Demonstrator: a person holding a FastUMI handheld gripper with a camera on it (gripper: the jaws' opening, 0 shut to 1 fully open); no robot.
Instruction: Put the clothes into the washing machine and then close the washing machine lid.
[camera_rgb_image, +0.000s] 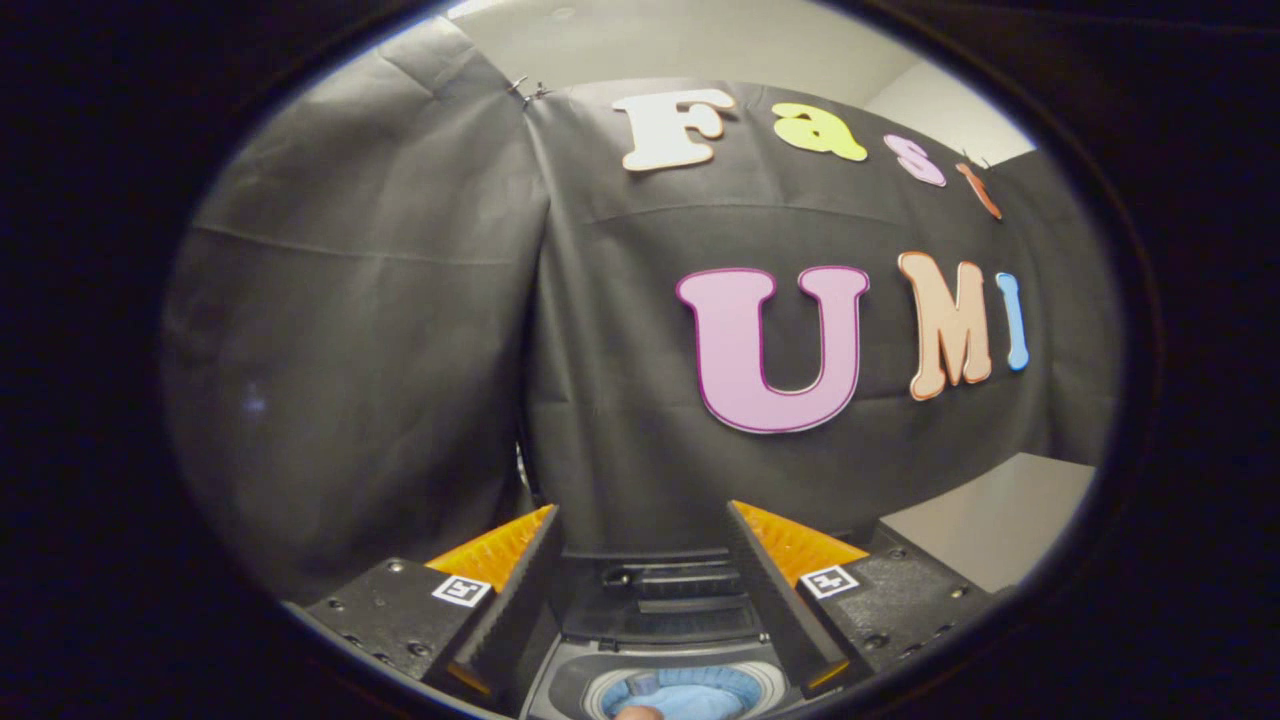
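Note:
My gripper (640, 512) is open, its two black fingers with orange backs spread wide and nothing between them. It is raised and looks over the top of a small grey washing machine (575, 675), which lies low between and below the fingers. Blue clothes (690, 695) sit inside the machine's round drum opening. A dark panel (680, 590) with ridges stands at the back of the machine, beyond the opening; I cannot tell whether it is the raised lid. A small pinkish bit (640, 712) shows at the near rim of the drum.
The booth's black cloth wall (400, 350) hangs close behind the machine. A pale grey flat surface (990, 520) lies to the right of the right finger.

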